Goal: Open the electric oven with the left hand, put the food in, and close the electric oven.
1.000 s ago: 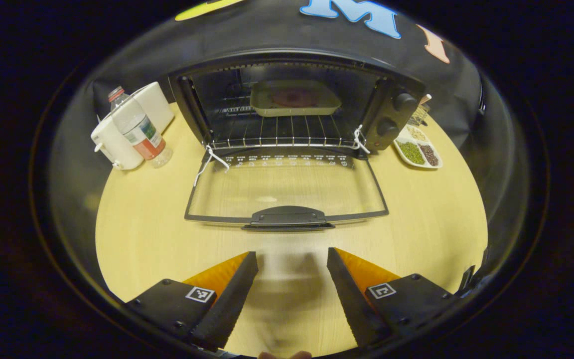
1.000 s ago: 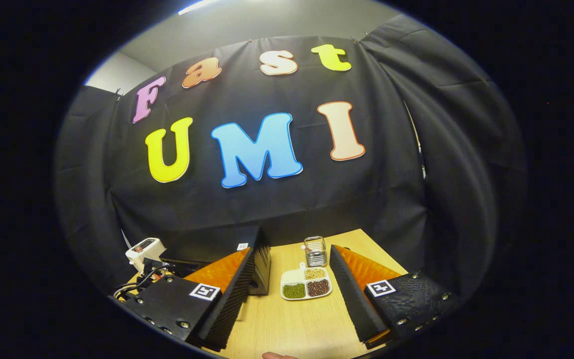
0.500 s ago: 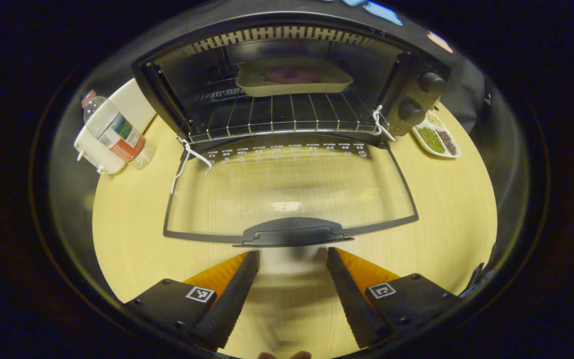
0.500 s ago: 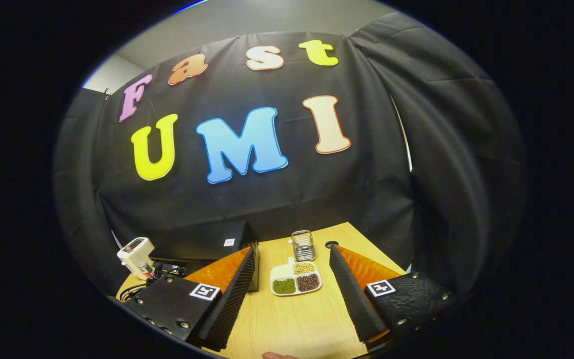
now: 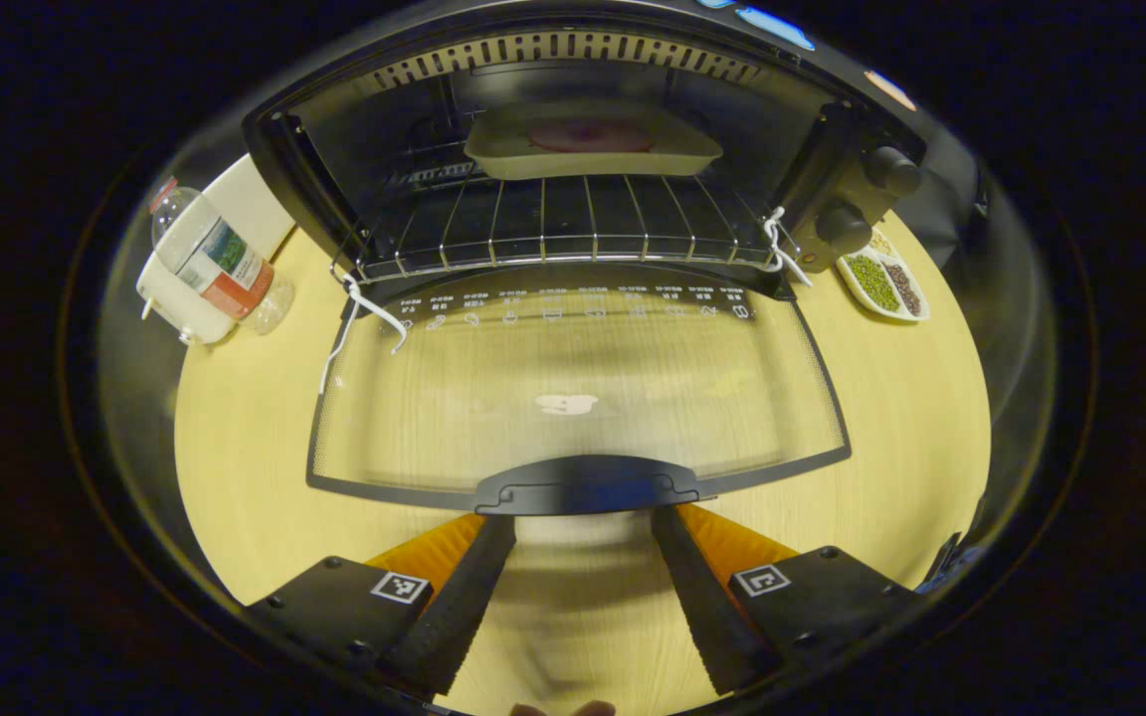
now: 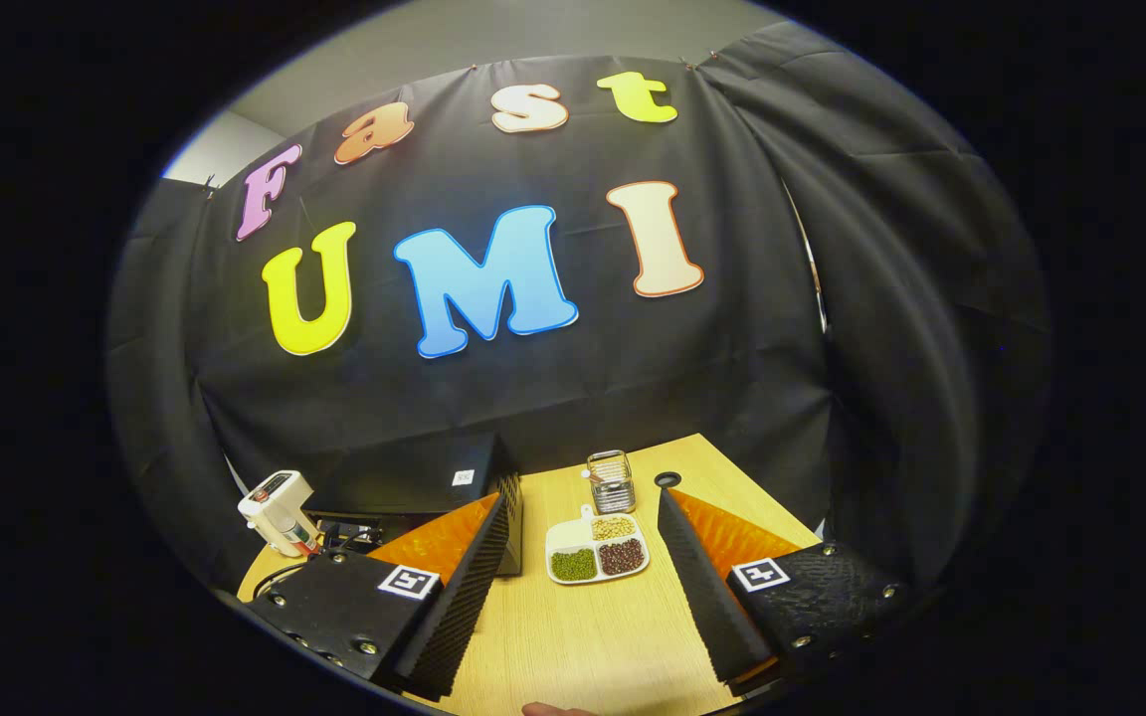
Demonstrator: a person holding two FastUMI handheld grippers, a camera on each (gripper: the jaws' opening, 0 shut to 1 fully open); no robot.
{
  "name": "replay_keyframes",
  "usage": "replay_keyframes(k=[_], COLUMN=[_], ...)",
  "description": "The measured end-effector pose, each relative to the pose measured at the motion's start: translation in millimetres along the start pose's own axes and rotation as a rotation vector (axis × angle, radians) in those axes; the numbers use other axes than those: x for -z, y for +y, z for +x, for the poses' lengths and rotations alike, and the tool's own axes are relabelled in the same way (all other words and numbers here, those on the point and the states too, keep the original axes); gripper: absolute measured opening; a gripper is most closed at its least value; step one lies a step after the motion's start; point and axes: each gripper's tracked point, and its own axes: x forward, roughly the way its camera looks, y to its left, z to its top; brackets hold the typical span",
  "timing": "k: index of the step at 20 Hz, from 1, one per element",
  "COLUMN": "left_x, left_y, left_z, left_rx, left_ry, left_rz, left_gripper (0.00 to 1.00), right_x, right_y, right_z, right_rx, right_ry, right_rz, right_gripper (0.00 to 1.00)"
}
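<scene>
Reaching toward the oven door, the left gripper (image 5: 583,522) sits low at the near edge of the table (image 5: 245,447). Its two fingers are spread apart and hold nothing. The door handle (image 5: 588,485) lies straight ahead of it, just past the fingertips, and it is hard to tell if they touch. The handle runs sideways, across the gap between the fingers.

The oven (image 5: 583,149) stands at the far edge of the table. Its glass door (image 5: 573,388) is folded down flat toward the gripper. The food is on a tray (image 5: 593,149) that sits deep inside on the wire rack (image 5: 553,234). So the last job looks like lifting the door shut, and the left gripper is the near one for that.

The right gripper (image 6: 583,587) is also spread apart and empty, held over the right side of the table, pointing at a small plate of beans (image 6: 596,552).
</scene>
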Motion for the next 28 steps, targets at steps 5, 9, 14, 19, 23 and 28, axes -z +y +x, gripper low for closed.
replay_keyframes(k=[5, 9, 14, 19, 23, 28], left_x=[-5.3, -15.2, -24.4, -33.7, -38.4, -48.4], left_y=[-1.0, -1.7, -1.1, 0.0, 2.1, 3.5], left_z=[-27.2, -55.8, -65.8, -67.9, -70.1, -78.1], left_rx=[-0.003, -0.003, 0.004, -0.007, -0.022, -0.04], left_ry=[-0.082, -0.167, -0.202, -0.224, -0.24, -0.292], left_rz=[0.008, 0.006, 0.002, 0.006, 0.014, 0.007], left_gripper=[0.96, 0.96, 0.96, 1.0, 0.96, 0.96], right_x=[0.2, 4.4, 9.6, 11.2, 11.9, 14.0], right_y=[10.2, 14.7, 18.8, 12.2, 5.7, -1.6], right_z=[-4.9, -7.8, -12.6, -17.7, -21.4, -22.3], right_rx=[-0.023, -0.03, -0.044, -0.036, -0.025, -0.03], right_ry=[-0.005, 0.0, 0.002, 0.004, 0.001, 0.005], right_rz=[-0.02, -0.023, -0.021, -0.023, -0.046, -0.051], right_gripper=[0.92, 0.92, 0.92, 0.92, 0.92, 0.92])
